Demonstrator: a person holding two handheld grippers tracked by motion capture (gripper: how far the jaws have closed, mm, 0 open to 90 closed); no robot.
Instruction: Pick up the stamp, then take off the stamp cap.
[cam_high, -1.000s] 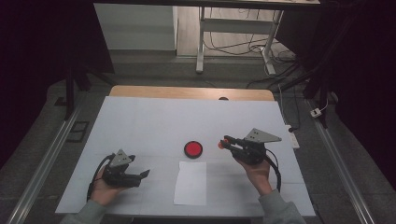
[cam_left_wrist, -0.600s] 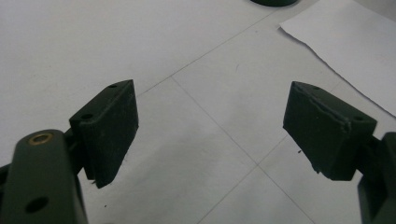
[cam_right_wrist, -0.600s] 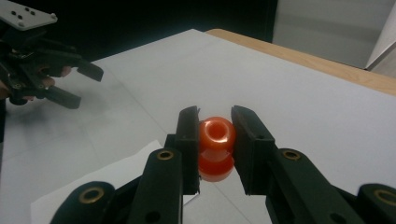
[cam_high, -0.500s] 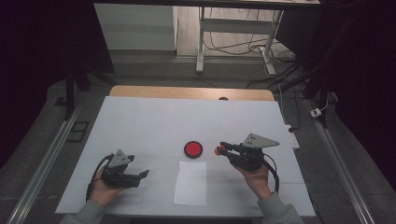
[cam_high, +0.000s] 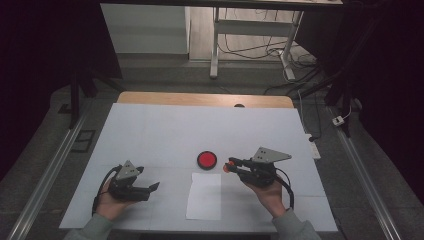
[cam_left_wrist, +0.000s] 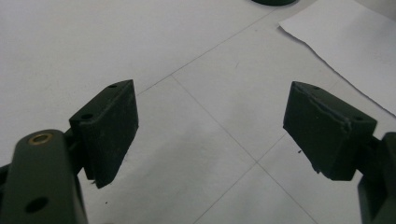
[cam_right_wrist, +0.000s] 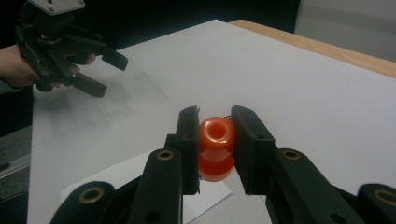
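Note:
An orange knob-shaped piece (cam_high: 228, 167) is clamped between the jaws of my right gripper (cam_high: 231, 164), just right of a red disc (cam_high: 206, 160) on the white table (cam_high: 200, 125). In the right gripper view the black pads press both sides of the orange piece (cam_right_wrist: 215, 140), and my right gripper (cam_right_wrist: 215, 115) hovers over a corner of a white paper sheet (cam_right_wrist: 112, 175). My left gripper (cam_high: 152, 188) rests at the front left, open with nothing in it. In its own view the left gripper (cam_left_wrist: 210, 107) has its jaws wide apart over bare table.
The white paper sheet (cam_high: 205, 196) lies near the front edge, between the two hands. A strip of wooden tabletop (cam_high: 200, 99) runs along the far side. The paper's corner (cam_left_wrist: 355, 42) and the disc's dark rim (cam_left_wrist: 273, 2) appear ahead of the left jaws.
My right gripper has moved left and a little nearer the front with the orange piece held in it. The left gripper has stayed still.

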